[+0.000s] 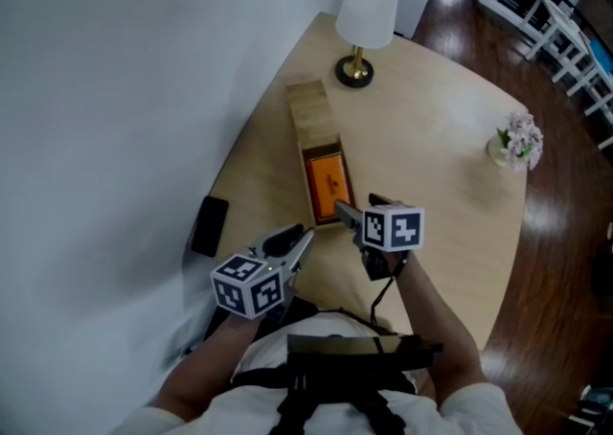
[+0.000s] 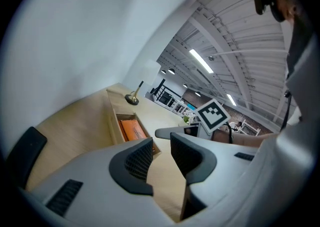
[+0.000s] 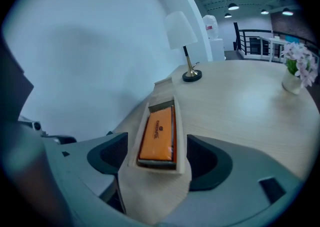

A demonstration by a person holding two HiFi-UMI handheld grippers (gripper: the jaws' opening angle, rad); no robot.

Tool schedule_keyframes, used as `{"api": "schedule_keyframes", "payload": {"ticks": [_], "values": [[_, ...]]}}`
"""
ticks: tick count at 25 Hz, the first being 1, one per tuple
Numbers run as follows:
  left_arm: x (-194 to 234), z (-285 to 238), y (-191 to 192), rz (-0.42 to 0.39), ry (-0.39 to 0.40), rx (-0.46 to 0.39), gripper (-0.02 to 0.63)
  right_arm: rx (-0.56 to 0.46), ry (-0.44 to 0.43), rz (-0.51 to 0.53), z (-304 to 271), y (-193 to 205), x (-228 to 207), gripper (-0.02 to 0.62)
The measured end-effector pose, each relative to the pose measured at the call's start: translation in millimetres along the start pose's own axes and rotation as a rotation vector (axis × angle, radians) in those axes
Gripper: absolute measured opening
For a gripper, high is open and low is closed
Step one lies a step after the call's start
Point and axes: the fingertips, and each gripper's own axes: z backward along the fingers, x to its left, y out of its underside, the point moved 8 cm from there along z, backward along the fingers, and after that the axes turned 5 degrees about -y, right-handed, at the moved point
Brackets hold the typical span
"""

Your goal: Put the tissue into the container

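An orange tissue pack (image 1: 327, 179) lies inside a long wooden container (image 1: 308, 107) whose near half is uncovered. My right gripper (image 1: 359, 207) hovers at the container's near end, jaws open. In the right gripper view the pack (image 3: 157, 134) and the container's end wall (image 3: 156, 165) sit just ahead of the right gripper (image 3: 157, 158), and neither pad presses on them. My left gripper (image 1: 299, 240) hangs left of the container. Only a narrow gap shows between its jaws (image 2: 161, 157), with nothing in it. The left gripper view shows the pack (image 2: 132, 130) from the side.
A white-shaded lamp (image 1: 366, 26) stands beyond the container's far end. A small vase of flowers (image 1: 517, 144) sits near the table's right edge. A black phone (image 1: 209, 225) lies by the wall at the left. The round wooden table (image 1: 431, 136) ends close to me.
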Motion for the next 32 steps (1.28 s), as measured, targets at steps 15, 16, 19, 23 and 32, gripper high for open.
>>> {"api": "schedule_keyframes", "payload": {"ticks": [15,16,19,23,32], "values": [[-74,-5,37,-0.072,0.048,0.002,0.011,-0.117,0.088,0.050,165,99,-50,0.184],[-78,-3,35,-0.085,0.045,-0.005,0.011,-0.132,0.094,0.078,171,99,-46,0.162],[-92,3,34,-0.130,0.037,-0.008,0.000,-0.164,0.112,0.170,187,102,-39,0.069],[-106,6,37,-0.161,0.041,0.008,0.000,-0.164,0.071,0.199,205,99,-31,0.000],[-128,-6,37,-0.186,0.102,0.043,0.000,-0.221,0.076,0.161,240,83,-42,0.000]]}}
